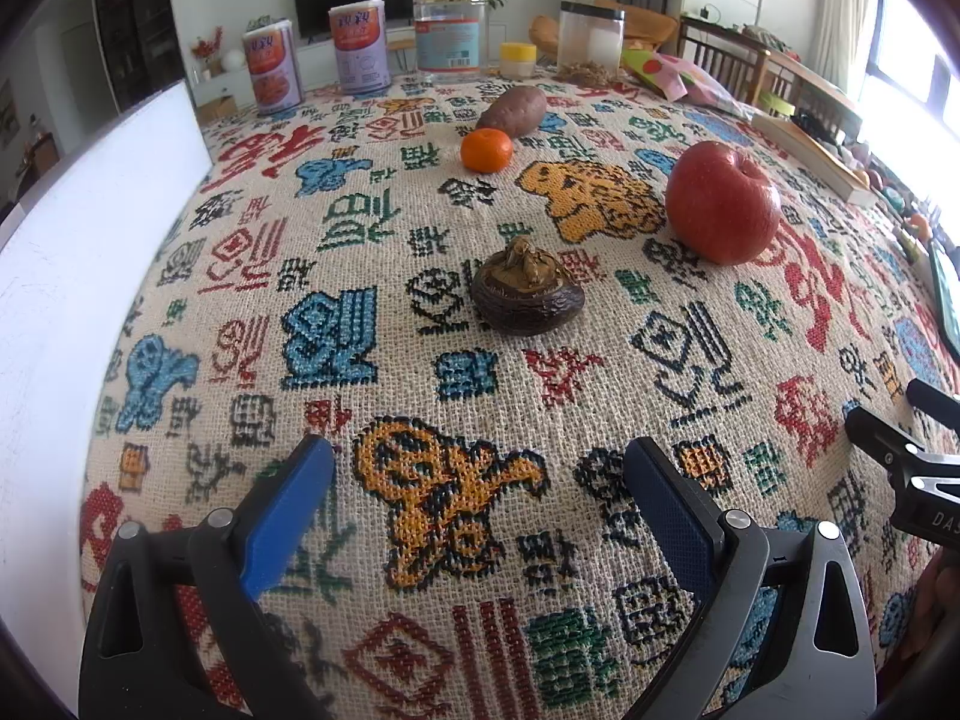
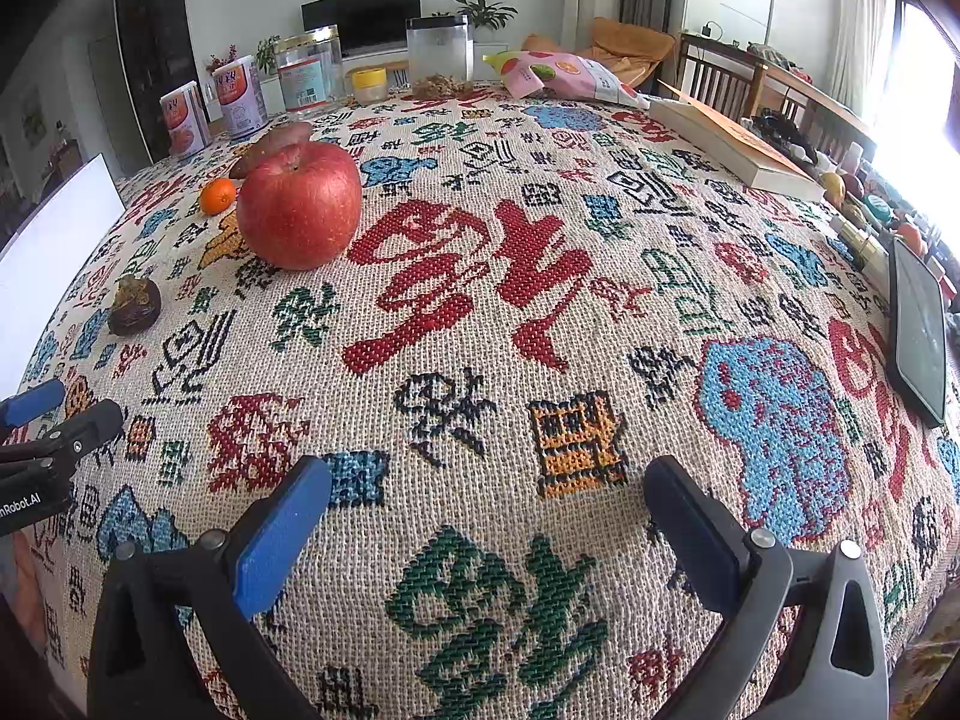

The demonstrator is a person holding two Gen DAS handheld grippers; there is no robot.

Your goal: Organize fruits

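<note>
A red apple (image 2: 299,204) sits on the woven tablecloth (image 2: 480,312). A tangerine (image 2: 217,195) lies just behind it. The right gripper (image 2: 487,498) hovers agape.

Bare cloth (image 1: 480,396) ahead of fingers; mangosteen (image 1: 527,286), apple (image 1: 723,201) block beyond.

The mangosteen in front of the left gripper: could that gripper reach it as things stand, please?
Probably yes: the left gripper is open, and only bare tablecloth lies between its fingers and the mangosteen.
</note>
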